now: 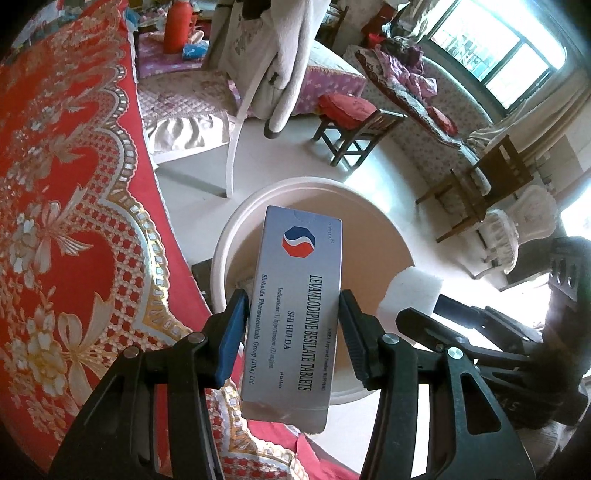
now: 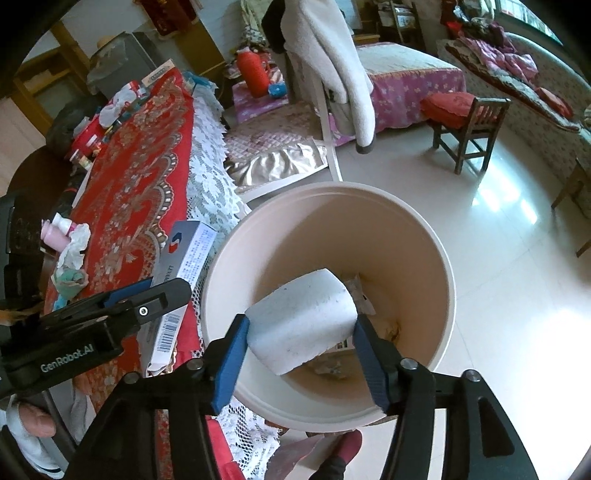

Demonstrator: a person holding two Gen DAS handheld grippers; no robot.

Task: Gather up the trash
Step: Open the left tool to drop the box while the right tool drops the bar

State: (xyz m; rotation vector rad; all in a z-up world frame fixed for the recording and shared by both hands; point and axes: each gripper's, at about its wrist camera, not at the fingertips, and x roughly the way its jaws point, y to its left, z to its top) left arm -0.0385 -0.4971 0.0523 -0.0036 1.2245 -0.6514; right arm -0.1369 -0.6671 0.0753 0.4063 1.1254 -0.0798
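The left gripper has its fingers closed narrowly on a long, flat cardboard medicine box. A smooth blue pad presses one long edge and a ribbed black one the other. The box is silvery and matte, with a red-and-blue octagon logo and black print, and it is tilted over the near rim of the bin.

Beside it, the right gripper has its fingers set wider around a white foam block. Both blue pads touch the block's sides. The foam is pitted and speckled and bows upward into an arch. It hangs over the mouth of the bin.

The round plastic bin is cream outside and tan inside, with a thick rolled rim. It stands on the floor against the desk, and crumpled paper scraps lie at its bottom.

The desk is covered by a red cloth woven with gold flowers and ribbons, over a white lace runner. Crumpled tissue and a small pink bottle lie on it.

Farther off, glossy pale floor tiles mirror the window light. Beyond them are a dark wooden stool with a red cushion and a tall red flask.
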